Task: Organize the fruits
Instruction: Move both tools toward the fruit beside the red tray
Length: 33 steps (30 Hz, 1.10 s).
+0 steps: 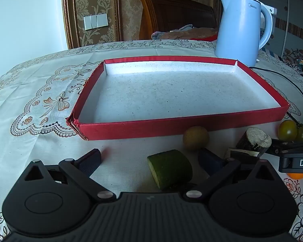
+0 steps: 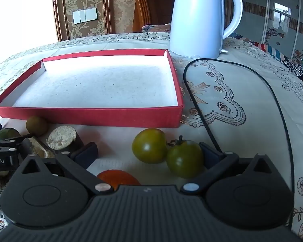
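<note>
While both jaws stood spread wide with nothing between the pads, the left hand-held gripper (image 1: 149, 161) hung over the near edge of the bench (image 1: 40, 141), which wore a lace-patterned cloth. A cut green cucumber piece (image 1: 169, 168) lay on the cloth between its fingers, touching neither. Just beyond, a small brown round fruit (image 1: 196, 138) sat against the near wall of the red shallow box (image 1: 171, 126), whose white floor was bare. To the right lay dark-skinned sugarcane pieces (image 1: 254, 140) with pale cut ends. The right hand-held gripper (image 2: 149, 155), equally spread and gripping nothing, framed two green tomatoes (image 2: 149, 146) touching each other, the right one near its right finger. An orange fruit (image 2: 118, 178) showed partly, close under that gripper. A pale blue electric kettle (image 1: 242, 28) stood beyond the box's far right corner, its black cord (image 2: 272, 92) looping across the cloth.
</note>
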Each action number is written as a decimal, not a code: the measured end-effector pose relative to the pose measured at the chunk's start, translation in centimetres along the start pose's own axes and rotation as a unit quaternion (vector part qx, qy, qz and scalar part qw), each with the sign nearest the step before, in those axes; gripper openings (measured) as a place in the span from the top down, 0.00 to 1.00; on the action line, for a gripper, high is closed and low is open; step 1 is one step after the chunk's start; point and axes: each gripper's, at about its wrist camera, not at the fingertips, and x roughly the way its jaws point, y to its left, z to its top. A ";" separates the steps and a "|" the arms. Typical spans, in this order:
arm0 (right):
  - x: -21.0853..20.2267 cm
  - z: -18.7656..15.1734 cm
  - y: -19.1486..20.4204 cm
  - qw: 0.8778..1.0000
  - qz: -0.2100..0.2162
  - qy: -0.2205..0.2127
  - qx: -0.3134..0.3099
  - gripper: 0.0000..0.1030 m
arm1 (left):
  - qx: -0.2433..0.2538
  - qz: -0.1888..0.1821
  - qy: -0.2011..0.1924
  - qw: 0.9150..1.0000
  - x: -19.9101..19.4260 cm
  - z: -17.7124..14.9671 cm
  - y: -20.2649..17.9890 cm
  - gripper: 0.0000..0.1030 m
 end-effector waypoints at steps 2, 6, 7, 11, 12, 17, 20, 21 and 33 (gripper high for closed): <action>-0.1 0.0 -0.3 1.000 0.002 0.001 -0.003 0.00 | 0.001 0.002 0.001 1.000 0.0 0.0 0.0 0.00; -0.4 -0.5 -0.5 1.000 0.003 0.000 -0.006 0.00 | 0.000 0.001 0.001 1.000 0.2 0.0 -0.1 0.00; -0.3 -0.3 -0.2 1.000 -0.002 0.004 -0.005 0.00 | 0.000 0.000 -0.001 1.000 -0.1 -0.1 -0.1 0.00; -0.3 -0.3 0.2 1.000 -0.008 -0.002 -0.006 0.00 | -0.002 -0.004 -0.015 1.000 -0.8 -0.1 0.4 0.00; -0.3 -0.3 0.2 1.000 -0.009 -0.003 -0.007 0.00 | -0.002 -0.004 -0.020 1.000 -0.9 -0.1 0.2 0.00; -0.9 -0.4 0.4 1.000 -0.019 -0.023 -0.008 0.00 | -0.001 -0.007 -0.063 0.998 -2.2 -0.2 0.2 0.00; -1.7 -0.6 0.8 0.999 -0.028 -0.043 -0.013 0.00 | -0.001 -0.003 -0.075 0.997 -2.5 -0.1 0.2 0.00; -1.8 -0.5 0.8 0.998 -0.027 -0.048 -0.014 0.00 | 0.000 -0.001 -0.076 0.997 -2.6 -0.2 0.1 0.00; -3.6 -0.8 -0.1 0.994 -0.030 -0.103 0.009 0.00 | -0.042 -0.002 -0.076 0.996 -3.1 -0.5 1.6 0.00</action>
